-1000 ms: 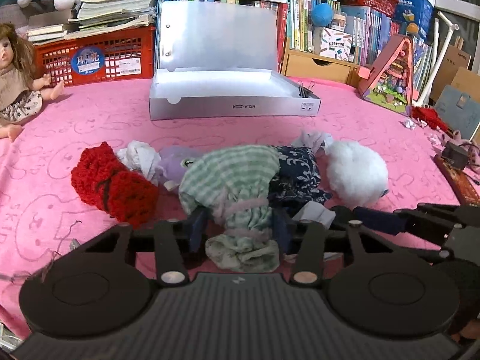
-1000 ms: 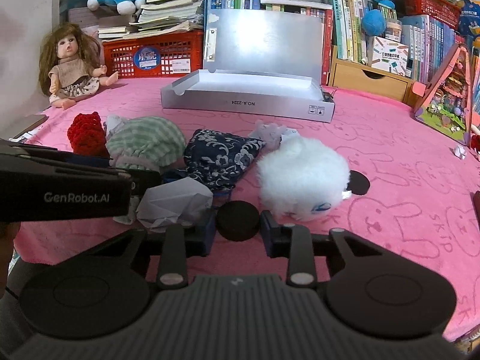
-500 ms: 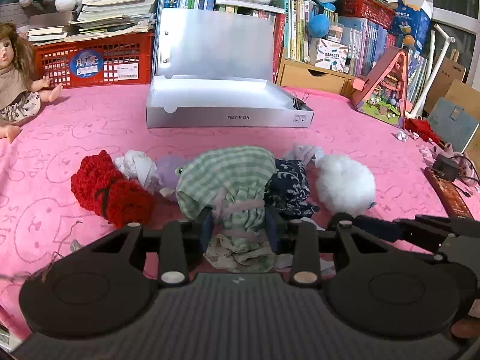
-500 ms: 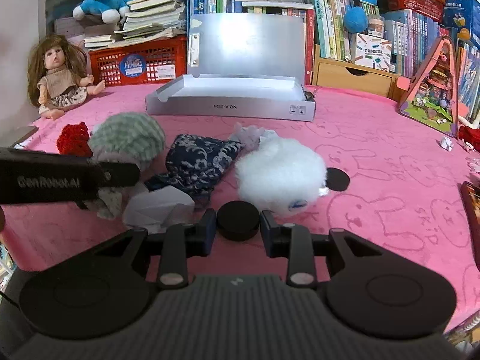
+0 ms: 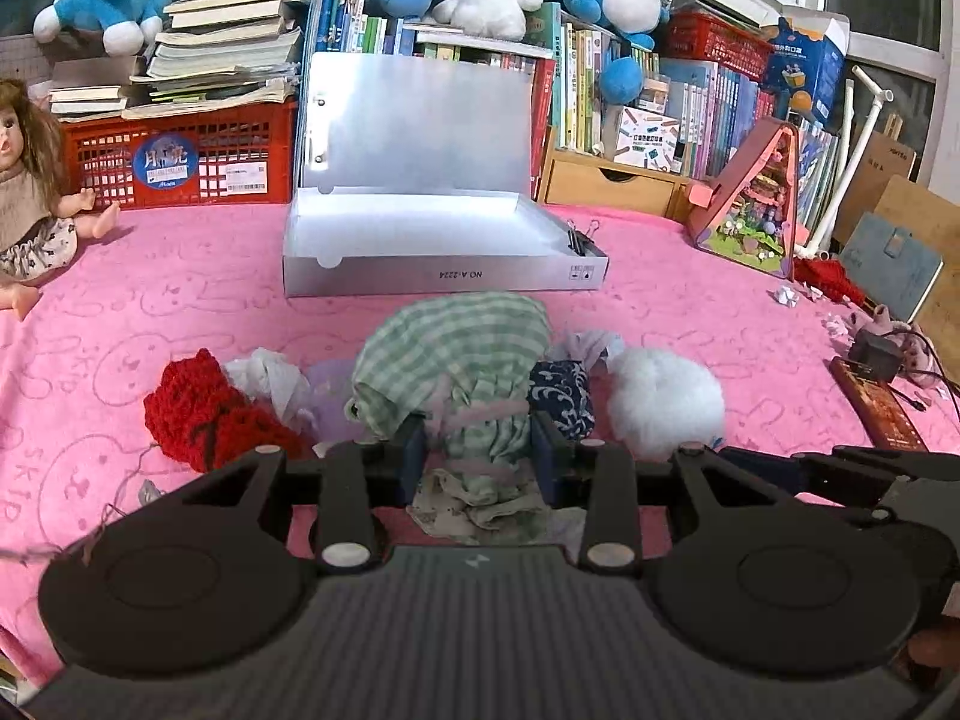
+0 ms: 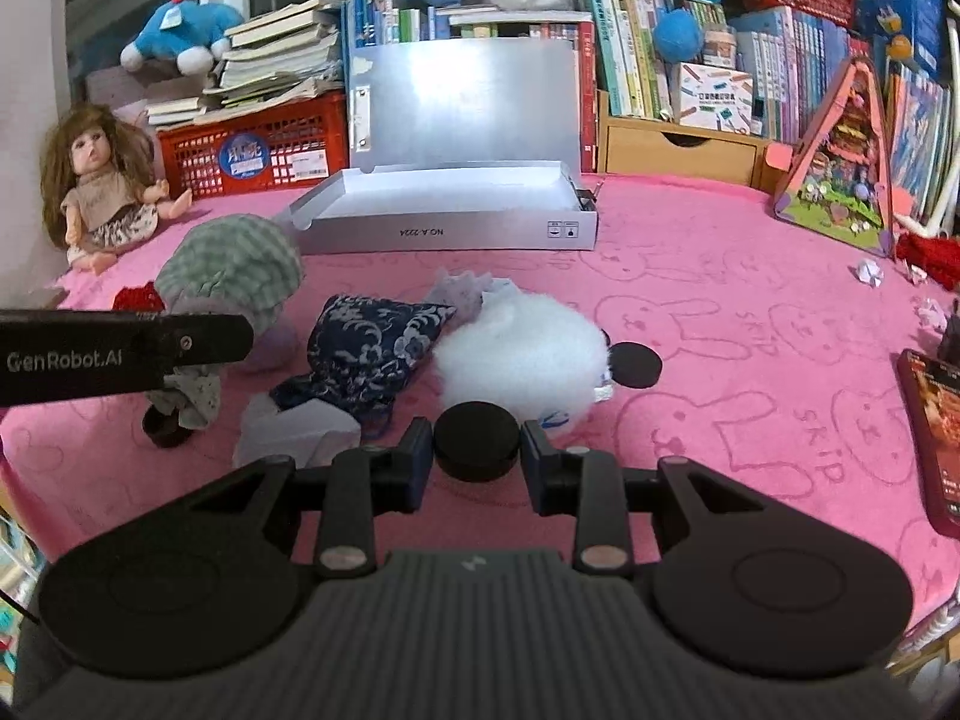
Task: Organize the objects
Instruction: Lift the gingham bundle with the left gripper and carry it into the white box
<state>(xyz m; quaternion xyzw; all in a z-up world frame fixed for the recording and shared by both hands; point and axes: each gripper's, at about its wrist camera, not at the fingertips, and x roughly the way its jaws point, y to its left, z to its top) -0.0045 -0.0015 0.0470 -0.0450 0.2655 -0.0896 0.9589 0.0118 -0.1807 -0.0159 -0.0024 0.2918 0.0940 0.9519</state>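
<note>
My left gripper is shut on the narrow tied neck of a green checked cloth bundle, held just above the pink tablecloth. In the right wrist view the bundle hangs at the left behind one of the left gripper's fingers. My right gripper is shut on a black round disc near the table's front. A second black disc lies beside a white fluffy ball. An open silver box stands behind, its lid up.
A red knitted piece, a navy patterned cloth and crumpled white paper lie around the bundle. A doll sits far left by a red crate. Books, plush toys and a dark red flat item line the back and right.
The left jaws closed in on the green checked bundle and raised it a little. The right gripper kept the black disc and shifted slightly.
</note>
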